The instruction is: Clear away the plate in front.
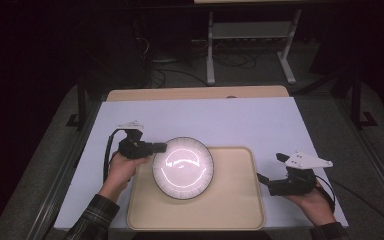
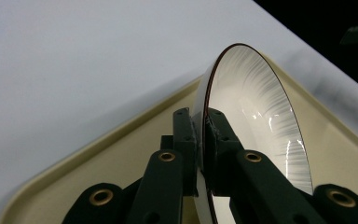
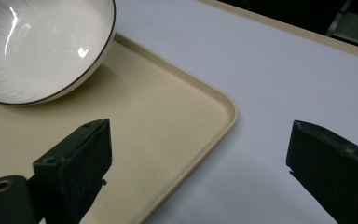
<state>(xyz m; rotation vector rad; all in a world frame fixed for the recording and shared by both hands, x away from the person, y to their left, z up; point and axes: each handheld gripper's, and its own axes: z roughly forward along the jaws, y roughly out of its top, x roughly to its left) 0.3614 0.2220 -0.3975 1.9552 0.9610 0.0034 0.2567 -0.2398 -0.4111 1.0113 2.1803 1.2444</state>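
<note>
A white bowl (image 1: 183, 167) with a thin dark rim and fine grey lines inside sits on the left half of a cream tray (image 1: 230, 205). My left gripper (image 1: 159, 148) is shut on the bowl's left rim. In the left gripper view the rim of the bowl (image 2: 256, 98) is pinched between the two black jaws of the left gripper (image 2: 200, 140). My right gripper (image 1: 270, 172) hangs open just past the tray's right edge. In the right gripper view the right gripper (image 3: 198, 161) has wide-apart jaws that frame the corner of the tray (image 3: 168, 140), with the bowl (image 3: 42, 46) farther off.
The tray lies on a white table top (image 1: 240, 120) with a wooden strip (image 1: 195, 93) along its far edge. Beyond the table, a light metal stand (image 1: 250, 35) and cables rest on the dark floor.
</note>
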